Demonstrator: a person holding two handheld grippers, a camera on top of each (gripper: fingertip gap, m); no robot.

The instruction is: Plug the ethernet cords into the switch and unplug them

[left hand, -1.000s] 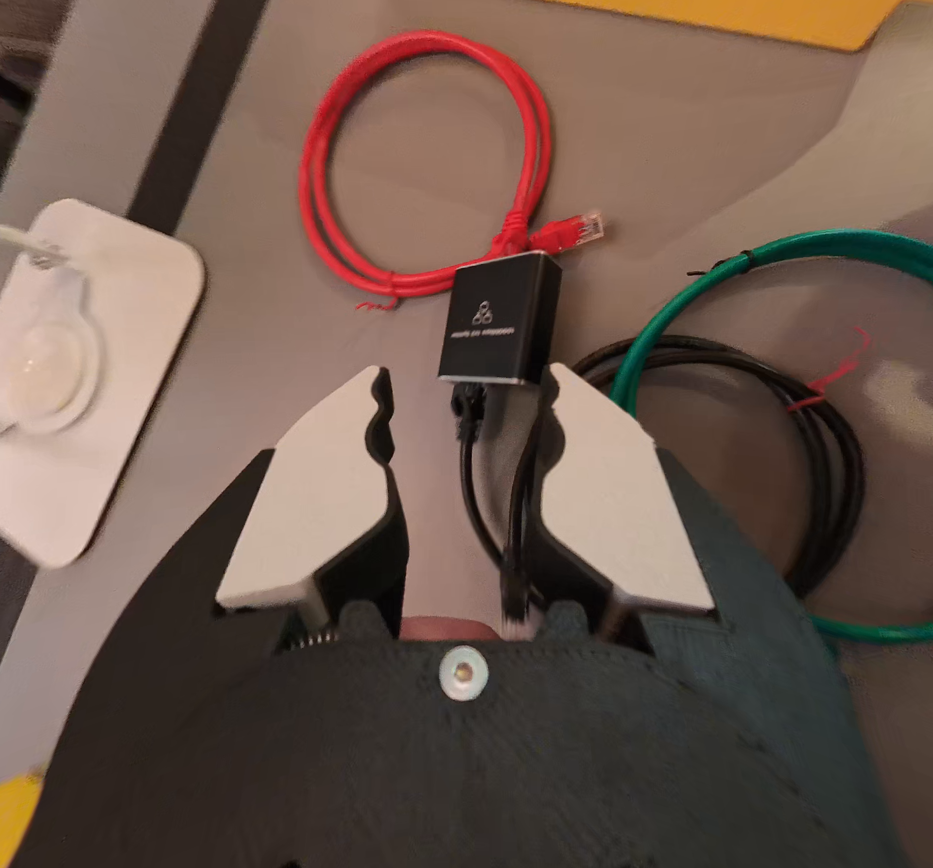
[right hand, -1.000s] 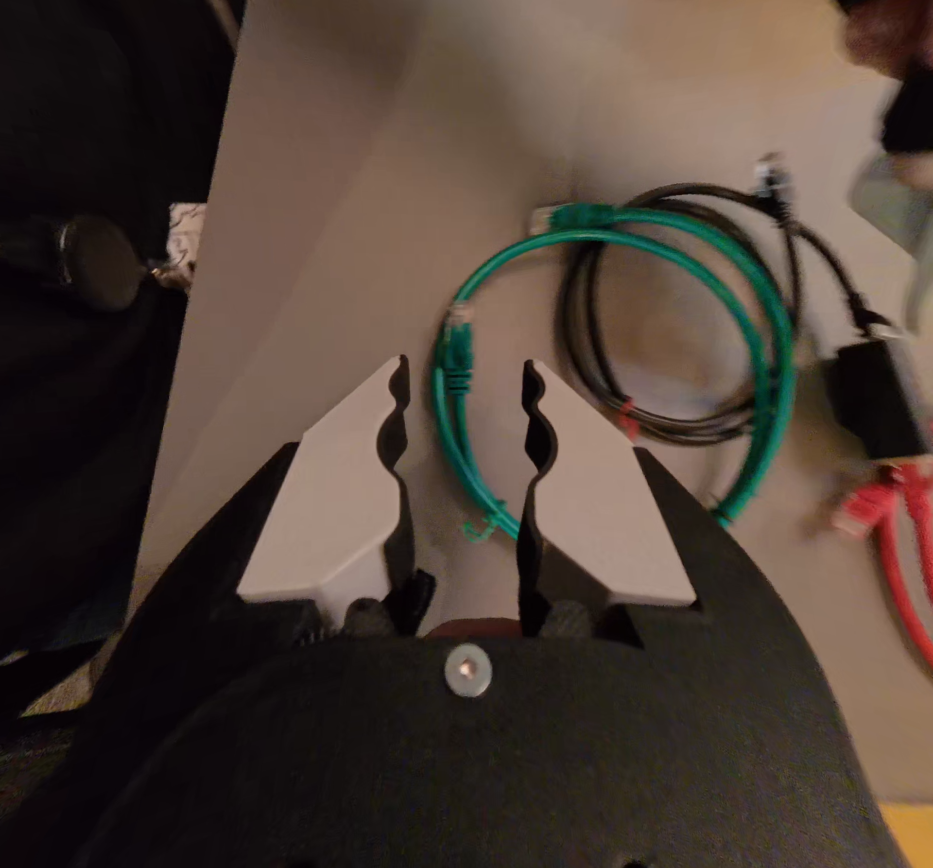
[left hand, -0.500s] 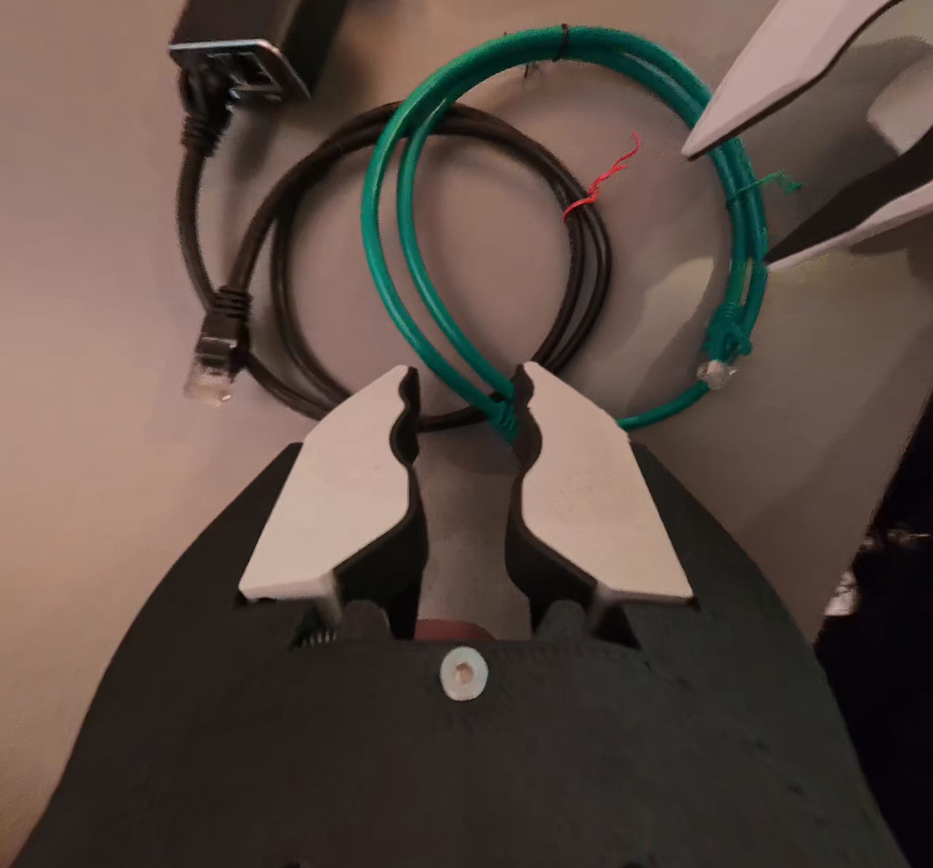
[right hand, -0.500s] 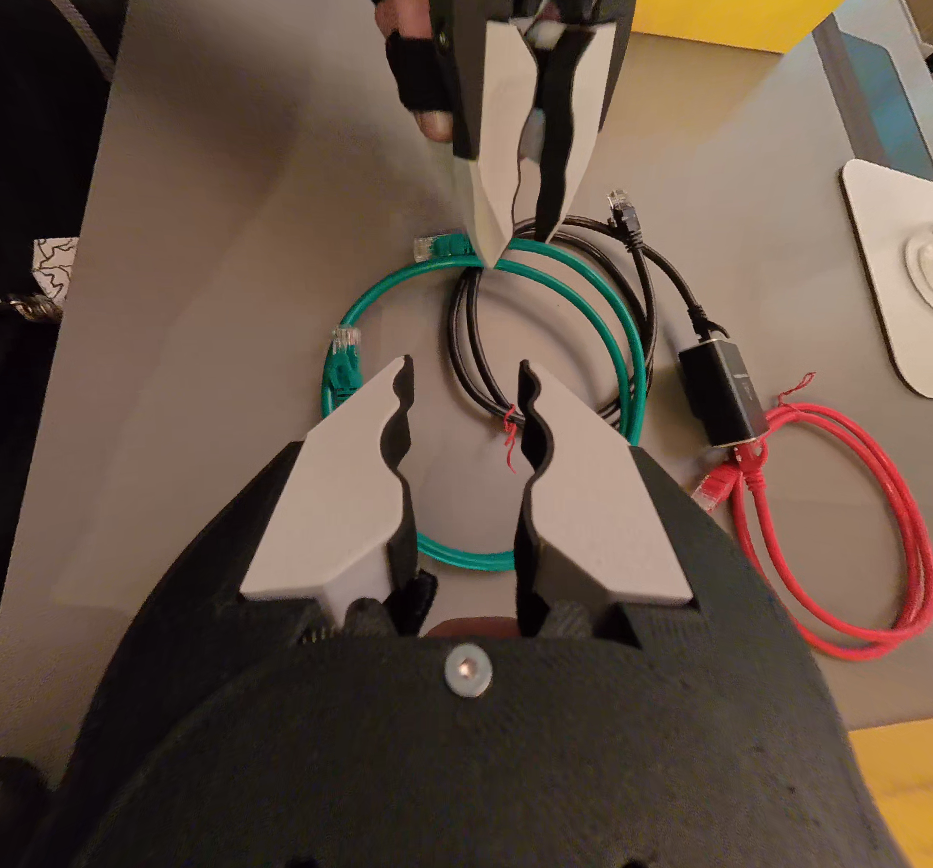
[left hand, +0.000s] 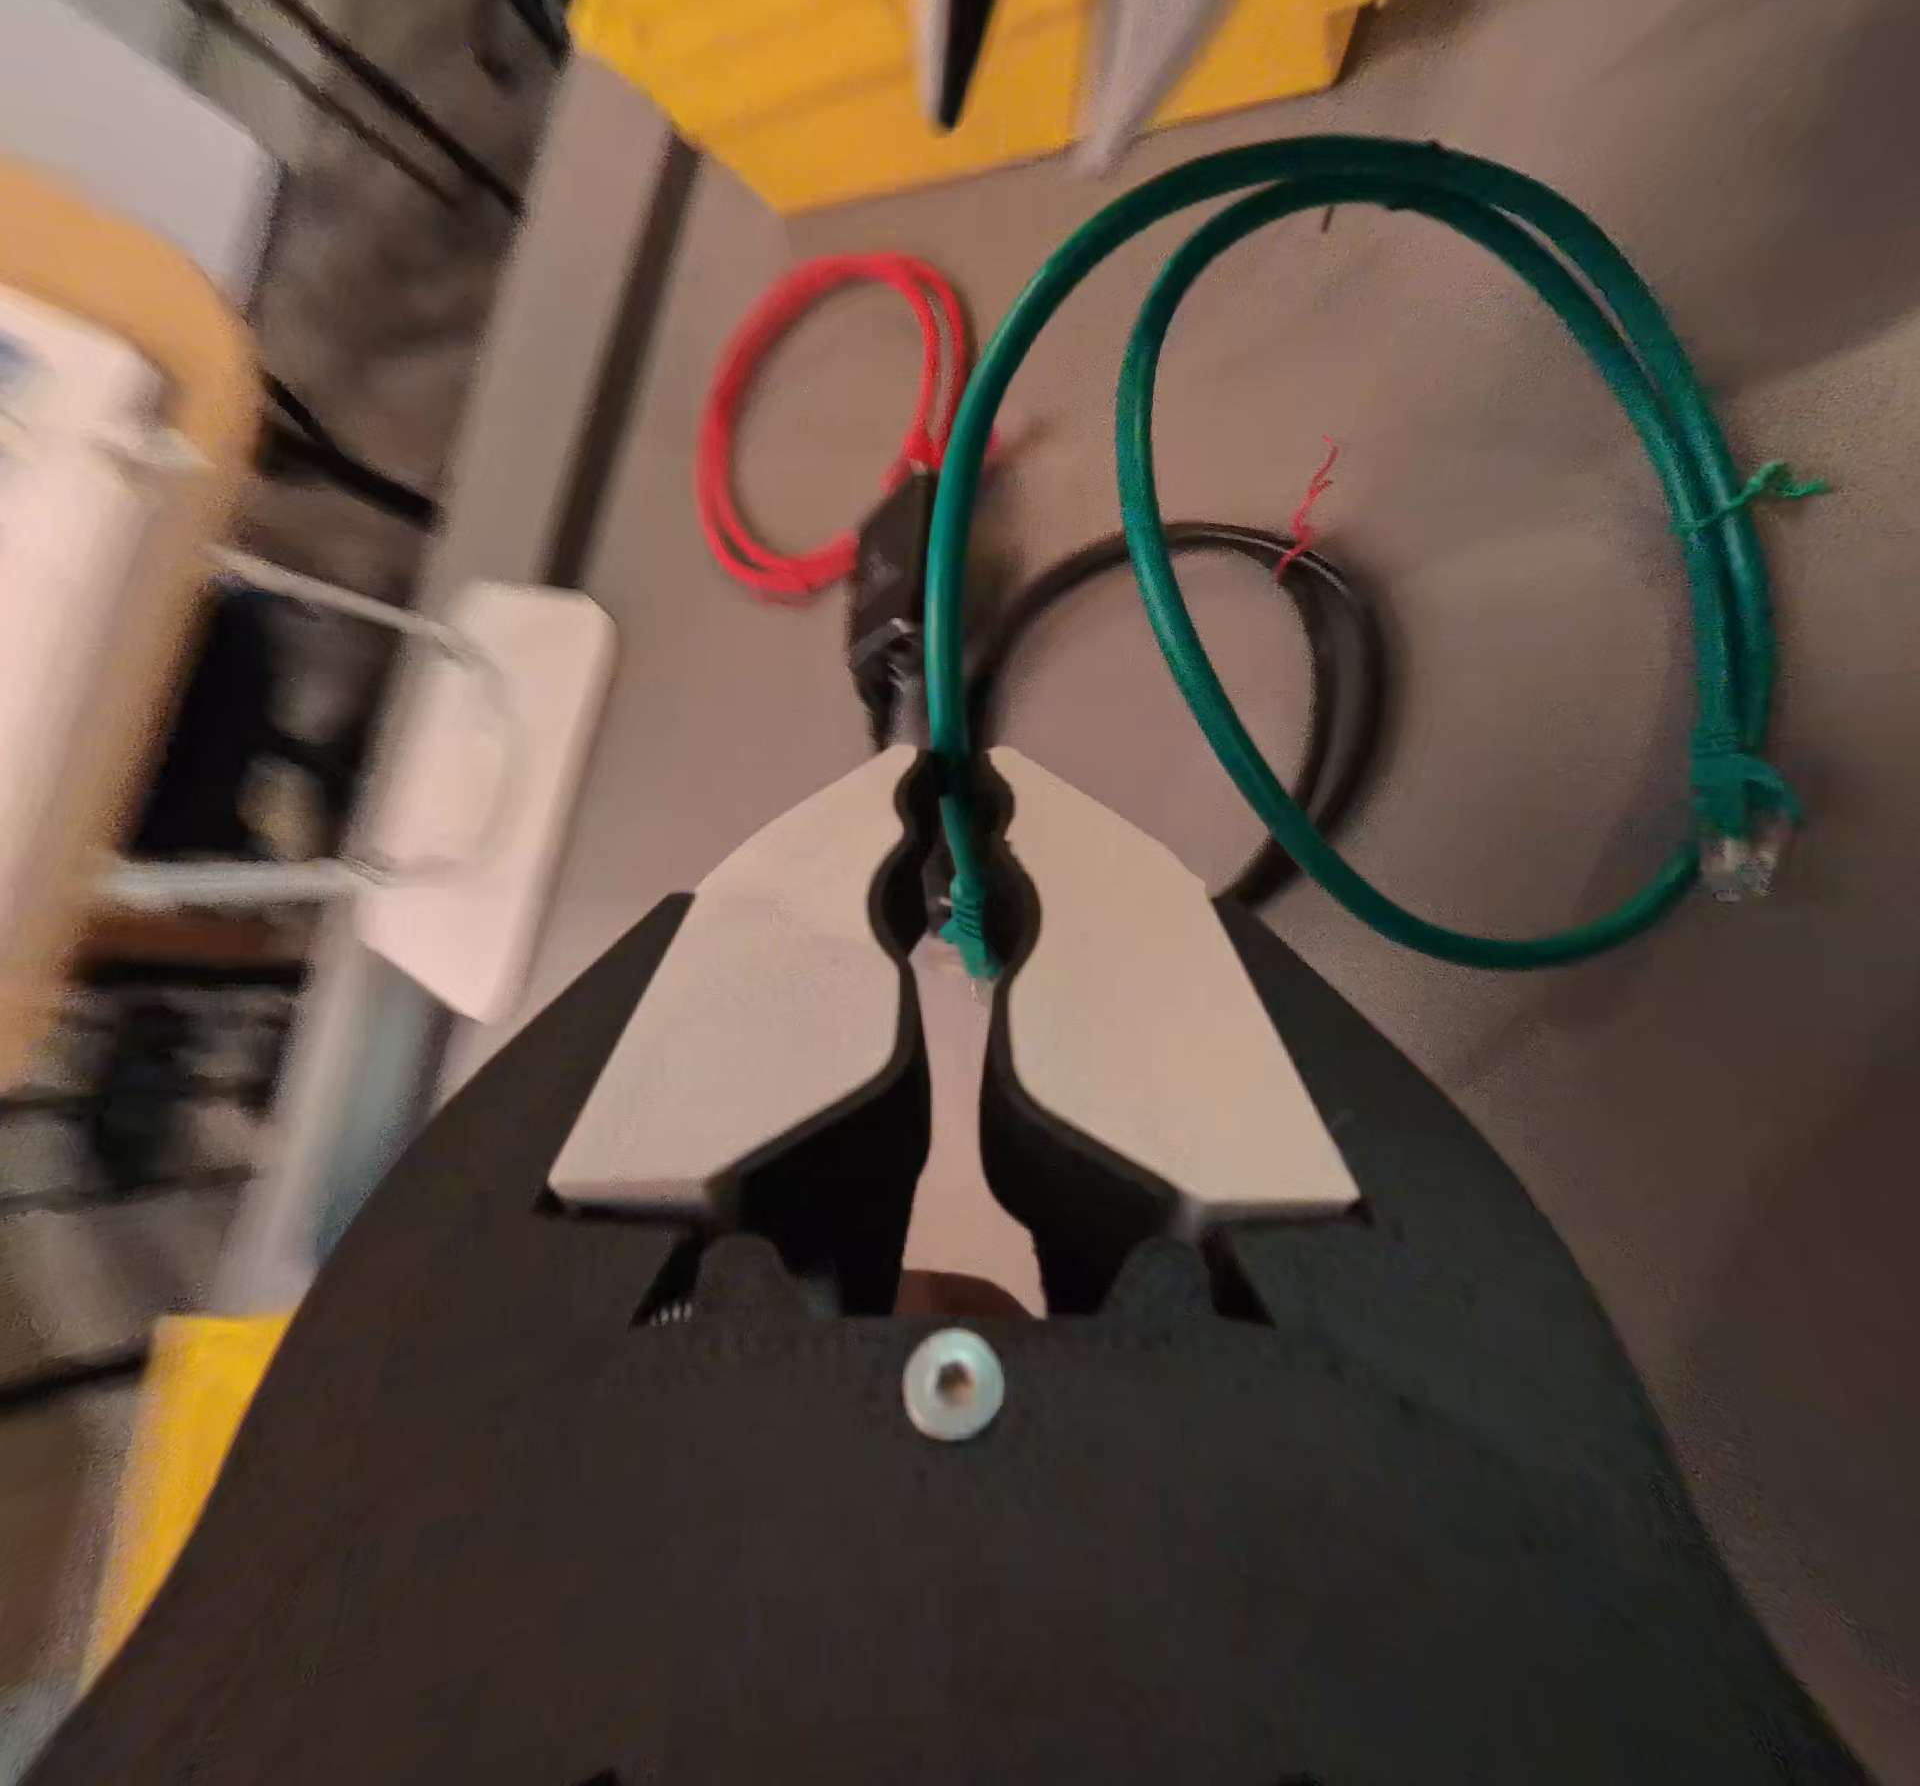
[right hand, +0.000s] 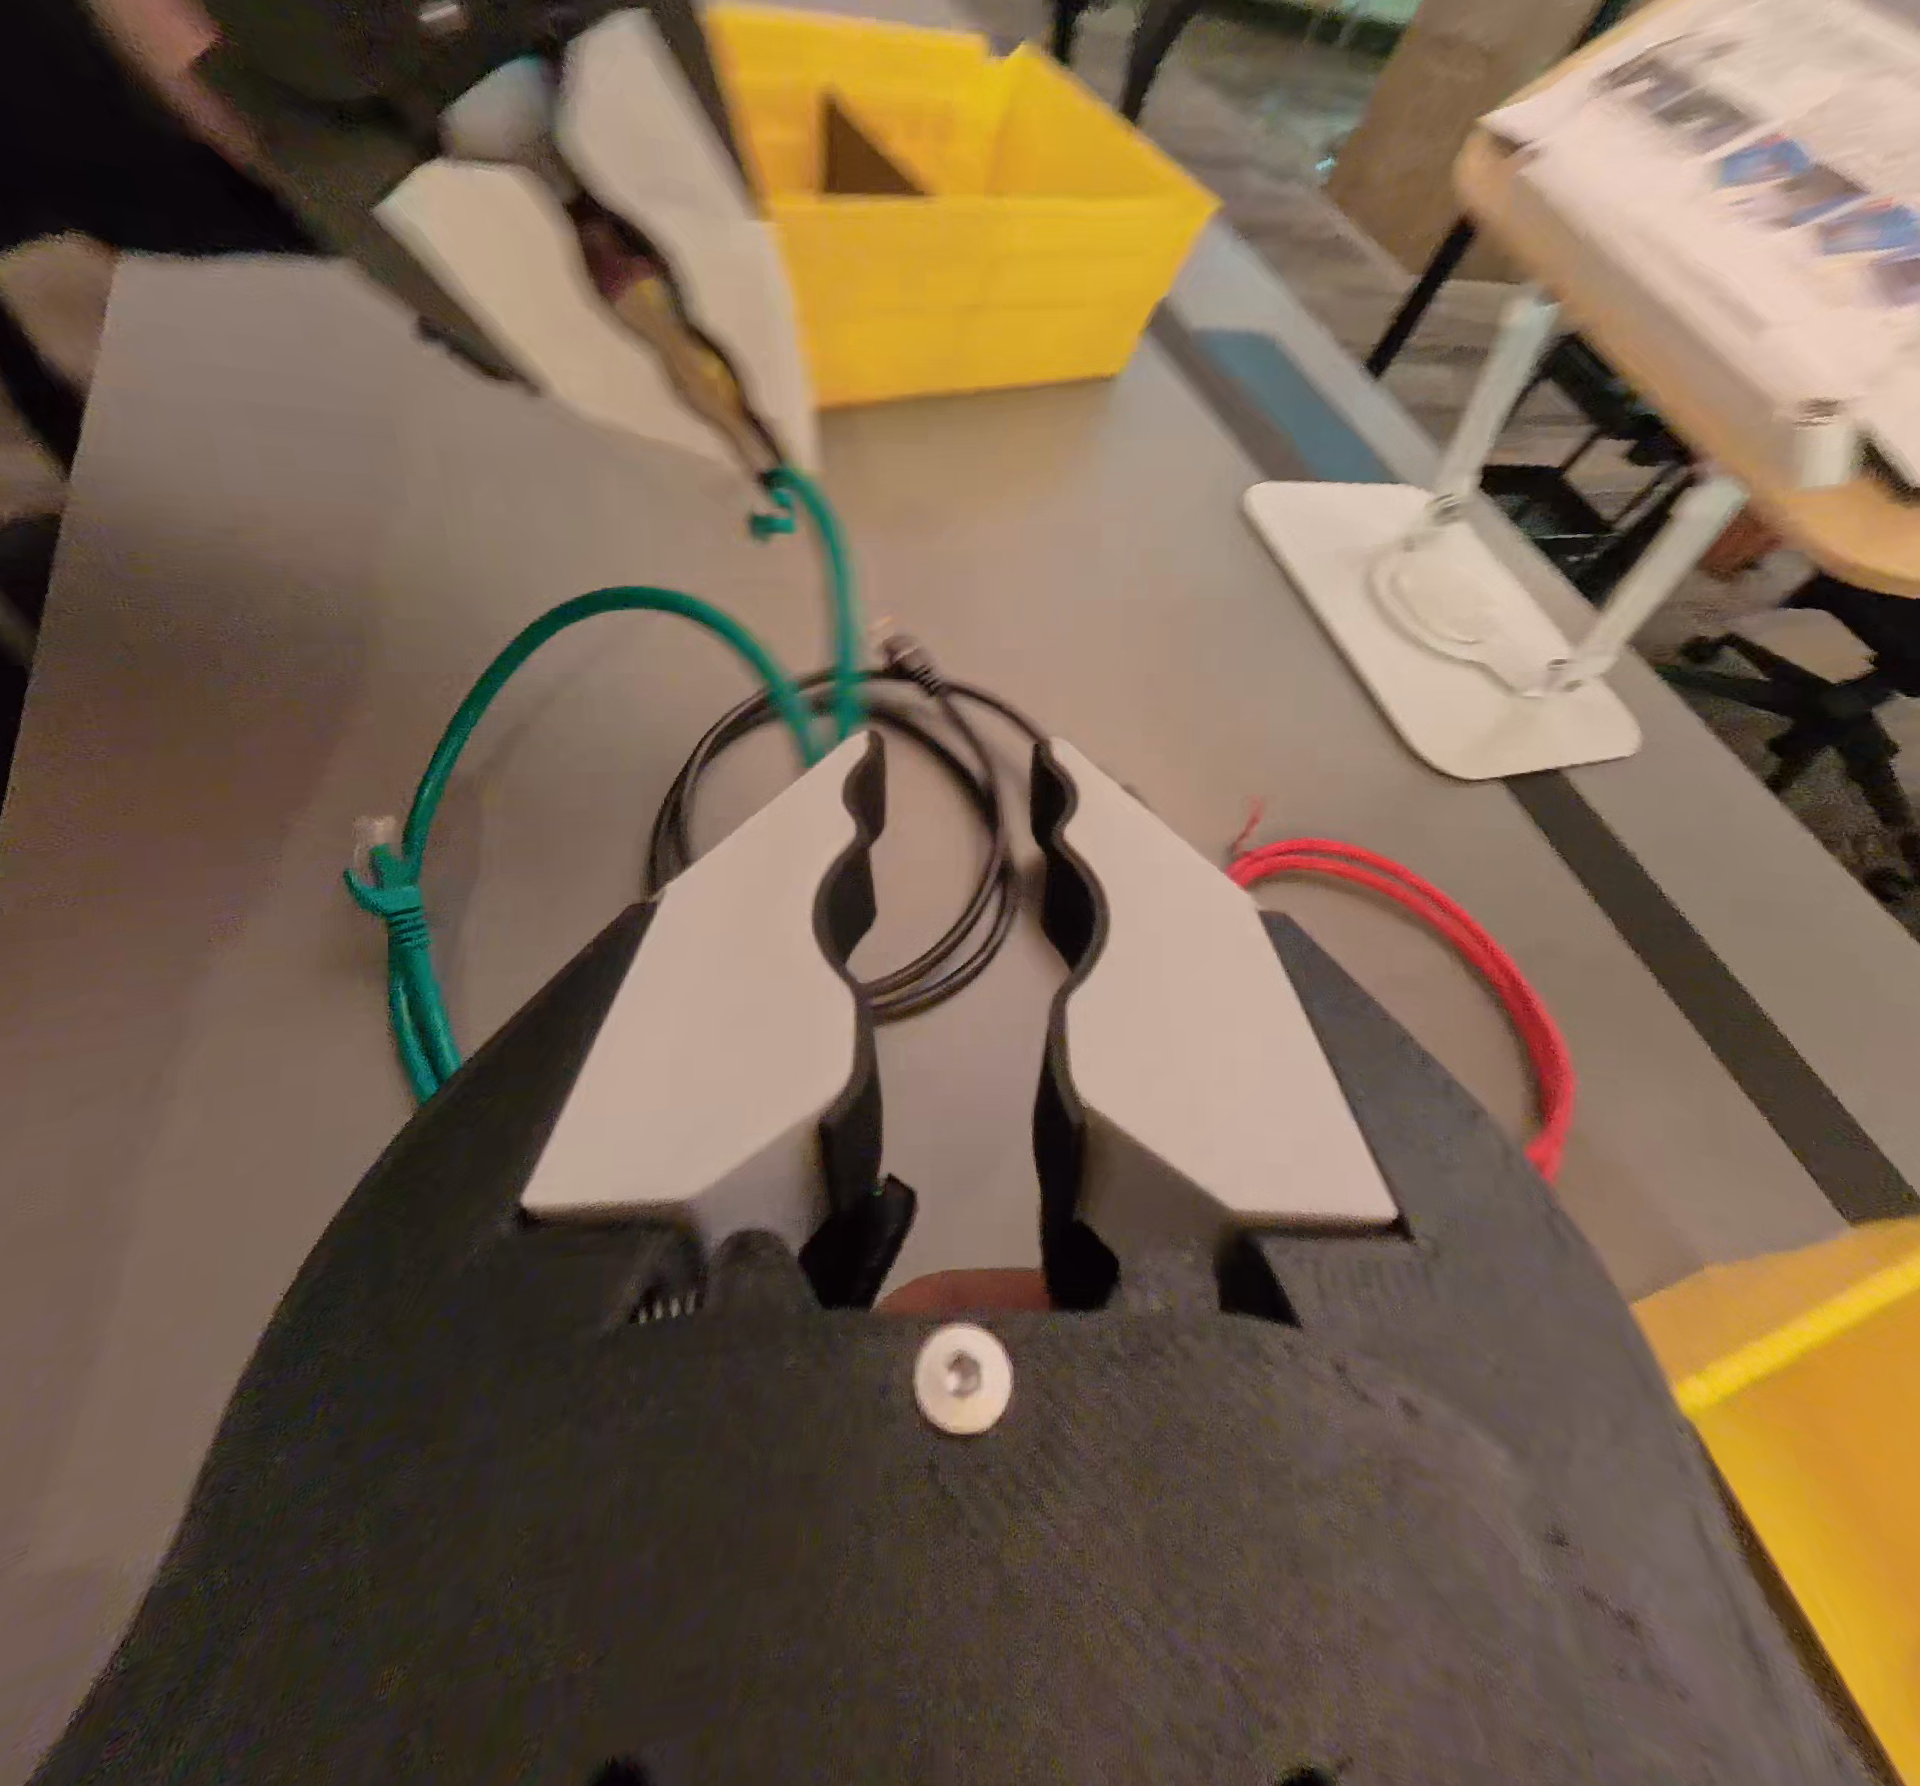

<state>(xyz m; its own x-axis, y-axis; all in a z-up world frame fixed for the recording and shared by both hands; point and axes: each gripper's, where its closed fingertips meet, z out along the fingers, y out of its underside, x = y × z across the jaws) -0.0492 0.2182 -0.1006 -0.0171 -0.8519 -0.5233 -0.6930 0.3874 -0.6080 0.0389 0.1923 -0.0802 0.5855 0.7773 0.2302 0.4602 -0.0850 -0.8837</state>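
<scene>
Dim warm light; motion blur, fisheye edges.

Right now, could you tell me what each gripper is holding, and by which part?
The left gripper pinches the green ethernet cord just behind one end plug. The right gripper is open, holding nothing.

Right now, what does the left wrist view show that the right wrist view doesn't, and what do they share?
Only the left wrist view shows the black switch and the left hand-held gripper shut on the green cord's plug end. Only the right wrist view shows the open right hand-held gripper from behind and a clear stand on the white base. Both show the green cord, black cord, red cord, yellow bin and grey table.
</scene>
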